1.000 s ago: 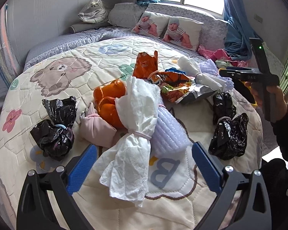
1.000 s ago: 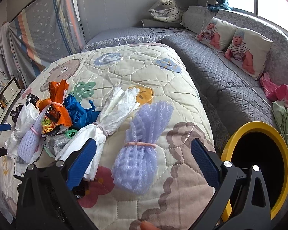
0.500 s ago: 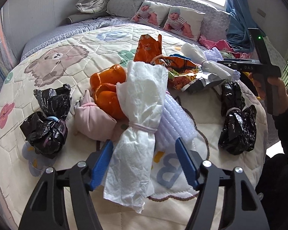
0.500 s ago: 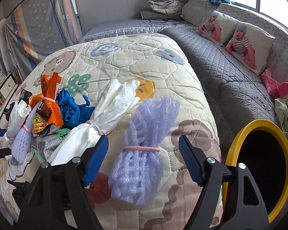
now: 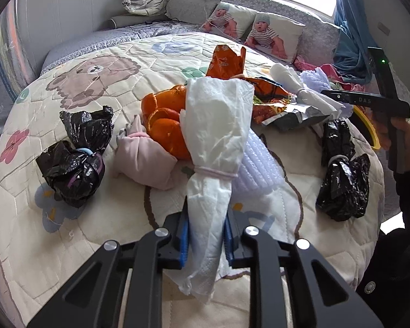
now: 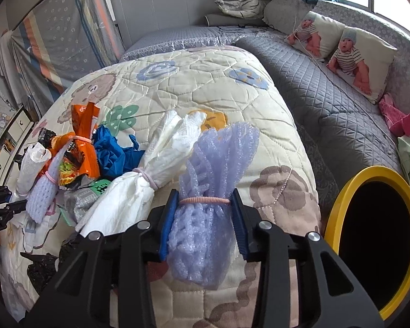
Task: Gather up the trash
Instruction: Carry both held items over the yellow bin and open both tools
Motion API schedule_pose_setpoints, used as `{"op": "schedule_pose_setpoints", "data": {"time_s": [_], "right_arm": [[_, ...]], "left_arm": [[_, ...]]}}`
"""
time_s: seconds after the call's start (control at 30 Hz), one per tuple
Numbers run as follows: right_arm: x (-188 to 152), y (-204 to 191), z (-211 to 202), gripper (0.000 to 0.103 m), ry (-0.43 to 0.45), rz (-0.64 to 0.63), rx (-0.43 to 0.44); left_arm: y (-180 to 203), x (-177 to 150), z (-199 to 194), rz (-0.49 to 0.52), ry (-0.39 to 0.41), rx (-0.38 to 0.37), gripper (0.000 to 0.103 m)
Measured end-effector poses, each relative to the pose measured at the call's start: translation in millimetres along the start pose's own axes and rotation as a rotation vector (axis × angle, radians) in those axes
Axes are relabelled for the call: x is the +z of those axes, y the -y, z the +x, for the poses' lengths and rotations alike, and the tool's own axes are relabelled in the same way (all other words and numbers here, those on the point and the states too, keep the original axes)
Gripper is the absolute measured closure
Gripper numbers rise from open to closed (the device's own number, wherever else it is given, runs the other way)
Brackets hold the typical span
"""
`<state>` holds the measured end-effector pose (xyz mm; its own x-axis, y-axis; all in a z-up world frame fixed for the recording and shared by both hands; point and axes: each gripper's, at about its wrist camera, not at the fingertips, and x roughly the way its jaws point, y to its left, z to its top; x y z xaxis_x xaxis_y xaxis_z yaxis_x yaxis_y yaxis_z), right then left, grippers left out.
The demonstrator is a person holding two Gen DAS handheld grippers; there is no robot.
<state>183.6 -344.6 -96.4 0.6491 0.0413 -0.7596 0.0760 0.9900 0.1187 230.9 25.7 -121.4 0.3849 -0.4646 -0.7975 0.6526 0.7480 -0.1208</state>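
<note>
The left gripper [image 5: 206, 233] reaches low over the bed [image 5: 76, 235], jaws clamped on the white tissue bundle [image 5: 216, 142]. The right gripper [image 6: 202, 218] pinches the purple foam bundle [image 6: 213, 191], yellow bin [image 6: 339, 213] at three o'clock.

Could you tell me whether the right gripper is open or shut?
Shut: the right gripper has both blue fingers pressed against the purple foam net bundle.
</note>
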Motion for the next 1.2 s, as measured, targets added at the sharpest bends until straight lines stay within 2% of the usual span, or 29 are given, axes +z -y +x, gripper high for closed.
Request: {"op": "schedule_pose_setpoints", "data": {"time_s": [0.37, 0.5, 0.63, 0.93, 1.2], "right_arm": [[-2, 1, -71, 0.068, 0.133, 0.024, 0.057], [-5, 5, -92, 0.068, 0.177, 0.034, 0.049], [-8, 20, -110, 0.068, 0.216, 0.068, 0.023], [-28, 81, -137, 0.068, 0.262, 0.175, -0.056], [-51, 154, -155, 0.067, 0.284, 0.291, -0.152]], "left_arm": [[7, -16, -62, -0.030, 0.122, -0.013, 0.084], [16, -8, -82, -0.060, 0.187, -0.010, 0.084], [41, 16, -88, -0.038, 0.226, -0.011, 0.084], [111, 85, -57, -0.001, 0.247, -0.126, 0.084], [194, 149, 5, 0.095, 0.187, -0.259, 0.084]]}}
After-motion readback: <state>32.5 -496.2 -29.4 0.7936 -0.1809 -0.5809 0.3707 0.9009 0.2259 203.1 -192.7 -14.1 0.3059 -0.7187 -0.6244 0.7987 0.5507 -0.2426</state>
